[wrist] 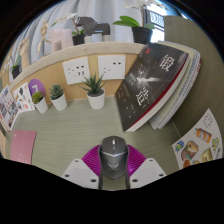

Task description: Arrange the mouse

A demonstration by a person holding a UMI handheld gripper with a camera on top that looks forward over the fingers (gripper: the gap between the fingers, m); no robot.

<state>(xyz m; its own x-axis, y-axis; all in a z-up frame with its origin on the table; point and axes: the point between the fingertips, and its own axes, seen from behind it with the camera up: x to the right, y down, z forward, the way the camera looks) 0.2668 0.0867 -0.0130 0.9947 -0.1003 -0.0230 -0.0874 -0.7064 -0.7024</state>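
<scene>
Resting nearest of all, between the two fingers of the hand-held gripper [114, 172], is a dark grey mouse [114, 153] with a lighter band down its back; the purple pads [95, 158] curve close round its sides, though whether both actually press on it cannot be told; the pale fingertips [79, 173] splay out below it on either side; the mouse lies over a pale, greyish-green bench [70, 125], which spreads ahead of the fingers; a pink sheet [22, 146] lies on the bench off to the left of the fingers, and a card printed with small cartoon pictures [200, 146] lies off to the right; further ahead a large book with a dark cover [150, 82], bearing white drawing and red characters, leans tilted up at the right; beyond the mouse stand three small white pots, each with a spiky green plant: one nearly straight ahead [95, 97], one to its left [58, 99] and one further left [39, 101]; behind the pots runs a low wooden partition [50, 72] carrying white wall sockets [78, 71]; past the partition, more potted plants [137, 27] stand higher up in a brightly lit room.
</scene>
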